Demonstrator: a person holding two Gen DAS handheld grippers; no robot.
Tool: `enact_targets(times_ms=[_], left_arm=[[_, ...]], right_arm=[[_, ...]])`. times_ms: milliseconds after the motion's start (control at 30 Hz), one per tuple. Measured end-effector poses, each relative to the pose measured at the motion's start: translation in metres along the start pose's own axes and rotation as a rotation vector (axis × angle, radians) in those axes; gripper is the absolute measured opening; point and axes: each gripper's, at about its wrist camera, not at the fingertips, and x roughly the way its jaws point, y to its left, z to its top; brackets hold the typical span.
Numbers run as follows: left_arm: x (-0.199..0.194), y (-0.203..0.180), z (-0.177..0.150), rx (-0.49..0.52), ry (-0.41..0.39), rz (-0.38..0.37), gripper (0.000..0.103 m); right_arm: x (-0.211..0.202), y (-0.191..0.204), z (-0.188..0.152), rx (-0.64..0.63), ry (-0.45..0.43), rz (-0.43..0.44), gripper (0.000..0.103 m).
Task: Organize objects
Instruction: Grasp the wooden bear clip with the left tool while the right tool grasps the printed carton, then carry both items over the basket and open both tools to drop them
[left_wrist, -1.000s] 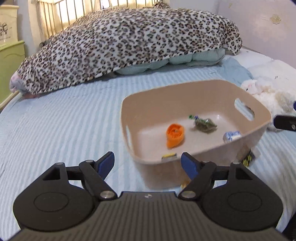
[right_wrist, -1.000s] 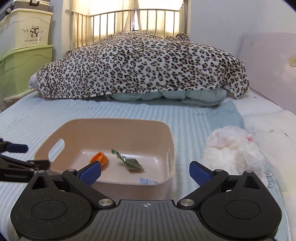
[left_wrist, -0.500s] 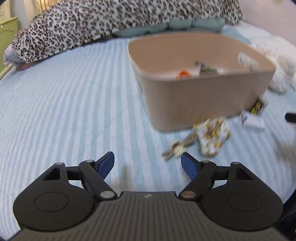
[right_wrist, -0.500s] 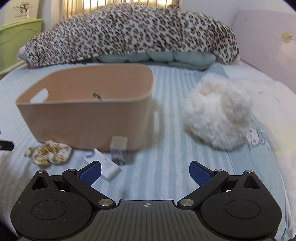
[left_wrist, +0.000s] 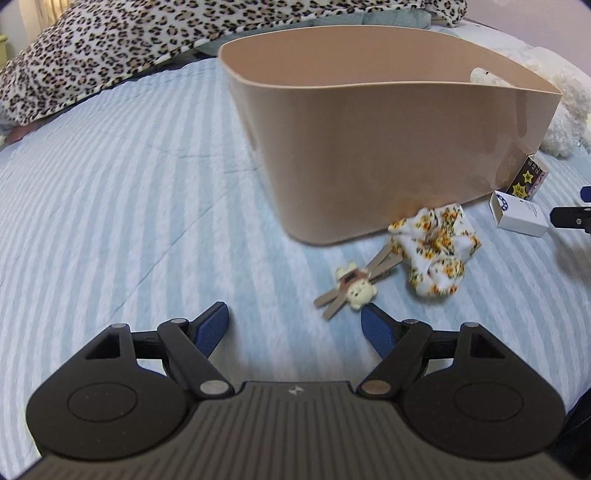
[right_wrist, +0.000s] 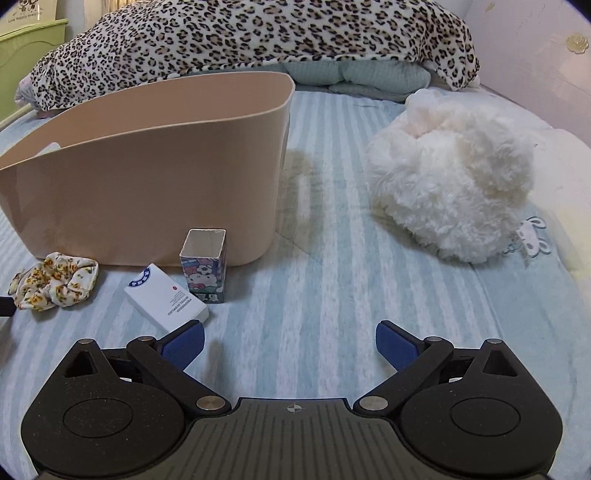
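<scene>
Striped pale-blue bed cover fills most of both views, and every item rests on it. Leopard-print blanket is heaped across the upper part of the right wrist view, over teal bedding at upper centre.

Beige plastic bin stands upright, occupying the upper centre-right of the left wrist view and the left half of the right wrist view; from these low angles its contents cannot be seen. A handle cut-out shows on its far right wall in the left wrist view.

White fluffy plush lies at centre right of the right wrist view, apart from the bin.

Floral scrunchie lies just in front of the bin's near wall. White flat box lies flat, just right of the scrunchie in the right wrist view. Cartoon-printed carton stands upright with its top open, beside the white box and close to the bin wall. Bear hair clip lies at the scrunchie's lower left edge; contact cannot be confirmed.

Left gripper is low over the bed, jaws apart and empty, the hair clip just above its right fingertip in frame. Right gripper is likewise spread and empty, its left fingertip just below the white box.
</scene>
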Motion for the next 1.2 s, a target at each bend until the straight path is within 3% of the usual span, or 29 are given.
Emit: enact_targets(times_ms=[367,433,533,600,633,733,867,933,1200], left_arm=[[0.016,-0.015,0.011,0.036,-0.047,-0.022,0.078],[0.017,-0.018,0.011,0.042,-0.055,-0.031,0.072],[0.016,-0.020,0.010,0.046,-0.068,-0.068,0.052],[0.014,-0.024,0.010,0.070,-0.070,-0.087,0.031],[0.014,-0.026,0.010,0.085,-0.069,-0.092,0.028],[0.013,-0.032,0.010,0.105,-0.069,-0.080,0.028],[0.014,-0.024,0.008,0.033,-0.071,-0.105,0.027],[0.011,-0.024,0.005,0.016,-0.073,-0.108,0.026],[-0.006,-0.020,0.000,-0.018,-0.091,-0.097,0.025]], right_arm=[[0.006,0.011,0.010,0.012,-0.060,0.081,0.096],[0.007,0.015,0.013,0.007,-0.067,0.085,0.094],[0.013,0.019,0.017,0.010,-0.065,0.093,0.085],[0.017,0.020,0.021,0.025,-0.056,0.110,0.077],[0.019,0.021,0.022,0.034,-0.052,0.117,0.072],[0.021,0.022,0.024,0.044,-0.050,0.135,0.055],[0.021,0.024,0.023,0.030,-0.034,0.153,0.025],[0.019,0.024,0.022,0.025,-0.035,0.151,0.021],[0.000,0.019,0.016,0.012,-0.061,0.133,0.021]])
